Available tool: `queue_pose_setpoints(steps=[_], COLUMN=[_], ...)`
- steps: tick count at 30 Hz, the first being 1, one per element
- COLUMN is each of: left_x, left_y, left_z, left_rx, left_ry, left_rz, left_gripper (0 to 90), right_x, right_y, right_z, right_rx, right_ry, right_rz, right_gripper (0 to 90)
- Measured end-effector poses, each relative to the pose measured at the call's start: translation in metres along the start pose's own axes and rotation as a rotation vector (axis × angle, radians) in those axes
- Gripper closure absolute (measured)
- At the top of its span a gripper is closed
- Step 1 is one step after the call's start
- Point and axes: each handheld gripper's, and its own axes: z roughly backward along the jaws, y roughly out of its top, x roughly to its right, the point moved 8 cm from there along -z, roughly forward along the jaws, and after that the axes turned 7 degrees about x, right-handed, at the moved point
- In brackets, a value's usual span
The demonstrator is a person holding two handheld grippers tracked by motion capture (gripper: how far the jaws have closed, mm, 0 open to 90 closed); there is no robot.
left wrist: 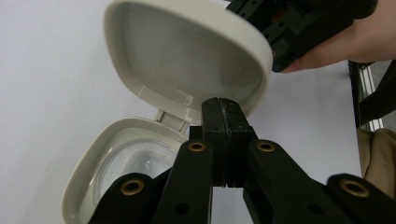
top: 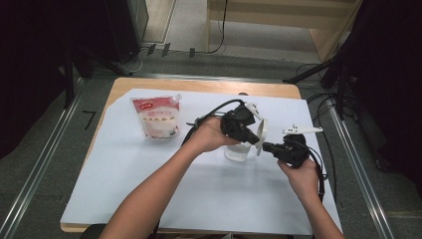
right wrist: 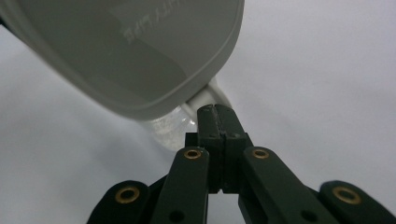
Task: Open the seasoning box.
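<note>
A small clear container with a cream flip lid stands on the white sheet, and the lid is swung open and upright. In the left gripper view the lid's hollow inside faces me above the open mouth. My left gripper is shut, with its tip at the lid's lower rim and nothing visible between the pads. My right gripper is shut too, with its tip against the lid's outer side near the hinge. The high view has the left gripper and the right gripper meeting at the lid from either side.
A red and white spouted pouch stands at the back left of the white sheet, which covers a wooden table. Cables trail from both grippers. Floor rails run along both sides of the table.
</note>
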Motion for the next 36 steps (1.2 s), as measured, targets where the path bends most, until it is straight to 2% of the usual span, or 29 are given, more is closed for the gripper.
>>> queue_pose_setpoints(steps=[4, 7, 10, 11, 14, 17, 18, 20, 23, 25, 27, 28, 30, 31, 33, 35, 36], left_x=[-0.003, -0.005, -0.006, -0.007, -0.009, -0.010, -0.009, -0.008, -0.009, -0.008, -0.010, -0.010, -0.010, -0.011, -0.013, -0.013, -0.014], left_y=[-0.001, -0.002, -0.004, -0.006, -0.012, -0.020, -0.022, -0.027, -0.034, -0.040, -0.046, -0.049, -0.054, -0.057, -0.060, -0.062, -0.064], left_z=[0.004, 0.011, 0.019, 0.022, 0.029, 0.034, 0.035, 0.038, 0.044, 0.047, 0.048, 0.049, 0.052, 0.054, 0.057, 0.061, 0.063], left_rx=[0.009, 0.023, 0.049, 0.051, 0.068, 0.080, 0.078, 0.093, 0.113, 0.123, 0.109, 0.102, 0.115, 0.113, 0.106, 0.136, 0.136], left_ry=[-0.002, 0.008, 0.004, 0.006, 0.012, 0.011, 0.002, 0.019, 0.034, 0.028, 0.036, 0.029, 0.034, 0.032, 0.055, 0.052, 0.057], left_rz=[0.027, 0.036, 0.075, 0.087, 0.107, 0.129, 0.130, 0.121, 0.128, 0.129, 0.151, 0.160, 0.172, 0.178, 0.184, 0.199, 0.201], left_gripper=[89.3, 86.9, 80.9, 77.0, 72.2, 68.1, 68.2, 68.0, 66.3, 64.2, 56.6, 55.8, 52.9, 52.6, 52.2, 52.1, 51.8], right_x=[-0.003, -0.005, -0.011, -0.013, -0.016, -0.014, -0.013, -0.012, -0.009, -0.007, -0.006, -0.005, -0.002, -0.001, 0.002, 0.004, 0.006], right_y=[-0.006, -0.009, -0.013, -0.015, -0.019, -0.022, -0.022, -0.022, -0.021, -0.021, -0.021, -0.021, -0.020, -0.020, -0.019, -0.018, -0.018], right_z=[0.002, 0.003, 0.003, 0.001, -0.006, -0.011, -0.011, -0.012, -0.012, -0.012, -0.013, -0.013, -0.013, -0.013, -0.014, -0.014, -0.014], right_rx=[-0.005, -0.007, -0.012, -0.020, -0.037, -0.046, -0.044, -0.044, -0.039, -0.038, -0.042, -0.041, -0.037, -0.036, -0.034, -0.032, -0.031], right_ry=[0.004, 0.019, 0.036, 0.042, 0.046, 0.034, 0.032, 0.030, 0.031, 0.030, 0.024, 0.021, 0.014, 0.012, 0.008, 0.004, -0.002], right_rz=[0.002, -0.014, -0.020, -0.008, 0.000, 0.002, 0.002, -0.003, -0.011, -0.008, -0.011, -0.010, -0.016, -0.019, -0.022, -0.025, -0.024], right_gripper=[90.0, 90.0, 90.0, 90.0, 90.0, 90.0, 90.0, 90.0, 90.0, 90.0, 90.0, 90.0, 90.0, 90.0, 90.0, 90.0, 90.0])
